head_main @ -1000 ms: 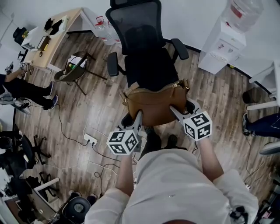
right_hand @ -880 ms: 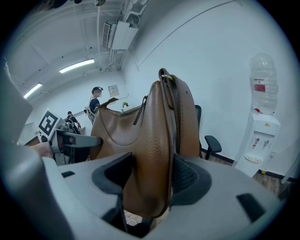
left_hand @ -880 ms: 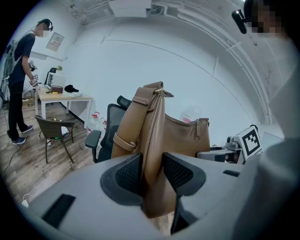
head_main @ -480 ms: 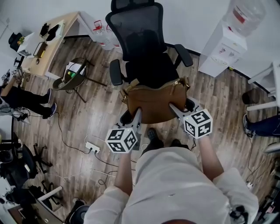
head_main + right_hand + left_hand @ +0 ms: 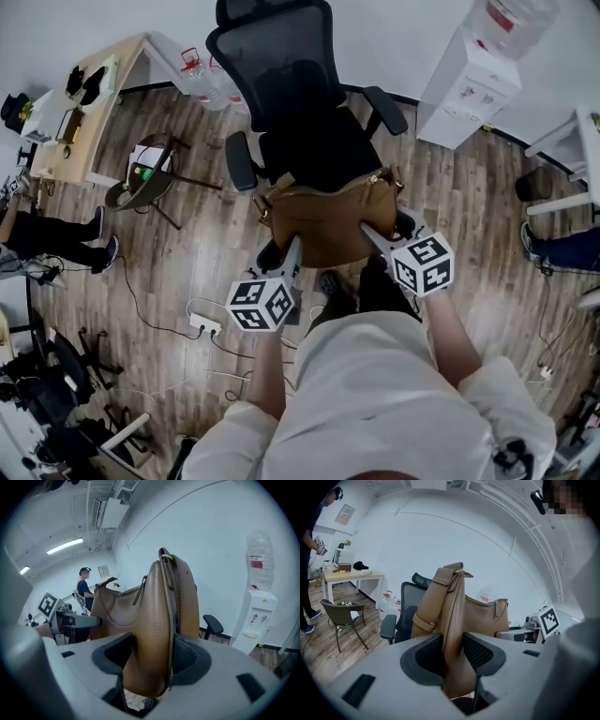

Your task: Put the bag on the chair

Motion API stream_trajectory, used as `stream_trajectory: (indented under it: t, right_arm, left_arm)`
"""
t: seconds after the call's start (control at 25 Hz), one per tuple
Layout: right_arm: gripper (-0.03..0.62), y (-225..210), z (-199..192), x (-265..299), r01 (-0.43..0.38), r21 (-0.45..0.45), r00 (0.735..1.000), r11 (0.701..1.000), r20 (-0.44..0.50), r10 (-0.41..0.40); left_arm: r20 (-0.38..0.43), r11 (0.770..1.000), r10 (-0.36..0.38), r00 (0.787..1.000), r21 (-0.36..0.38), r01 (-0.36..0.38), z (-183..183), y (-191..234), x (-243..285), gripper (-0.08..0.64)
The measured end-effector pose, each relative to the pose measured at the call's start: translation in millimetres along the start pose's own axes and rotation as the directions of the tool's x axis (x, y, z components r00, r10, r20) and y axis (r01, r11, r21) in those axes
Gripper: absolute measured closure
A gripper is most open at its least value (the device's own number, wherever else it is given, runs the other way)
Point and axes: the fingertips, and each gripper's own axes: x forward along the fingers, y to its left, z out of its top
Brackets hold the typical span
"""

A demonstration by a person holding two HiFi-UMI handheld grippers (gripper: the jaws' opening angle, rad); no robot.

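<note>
**Grip.** Your left gripper (image 5: 294, 246) was clamped on the left end of the tan leather handbag (image 5: 323, 223). Its pads pressed the leather from both sides, below where the strap (image 5: 446, 579) joins. Your right gripper (image 5: 371, 232) was clamped the same way on the right end, with leather filling the gap between its jaws. Neither gripper had room to spare, and both hands shared the load.

**Position of the bag.** The handbag hung between the two grippers, clear of the wooden floor (image 5: 202, 248), with its zipped top upward. Its long axis ran from one gripper to the other, crosswise to the way you faced.

**Relation to the target.** The black office chair (image 5: 281, 66) stood directly beyond the bag and faced you. The seat (image 5: 314, 150) lay straight ahead of both grippers, between the two armrests (image 5: 236, 159). The bag's long axis ran roughly parallel to the seat's front edge. In the head view the bag's far side overlapped that front edge. I could not tell from any view whether the bag's underside touched the seat.

**Assessment.** Neither hand was nearer, as both stood about equally far from the seat. In my judgement the move ahead was a straight forward carry, keeping the bag crosswise so that it passed between the armrests.
</note>
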Motion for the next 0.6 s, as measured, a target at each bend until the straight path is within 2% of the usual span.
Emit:
stream_trajectory:
  t: [0.28, 0.6]
  right_arm:
    - [0.348, -20, -3, 2, 0.017, 0.013, 1.0, 1.0, -0.018, -0.017]
    - [0.35, -53, 13, 30, -0.021, 0.01, 0.999, 1.0, -0.041, 0.021]
  left_arm:
    - [-0.034, 1.0, -0.013, 0.999, 0.0, 0.013, -3, -6, 21, 0.416]
    - [-0.059, 1.0, 0.031, 0.998, 0.0, -0.031, 10, -2, 58, 0.416]
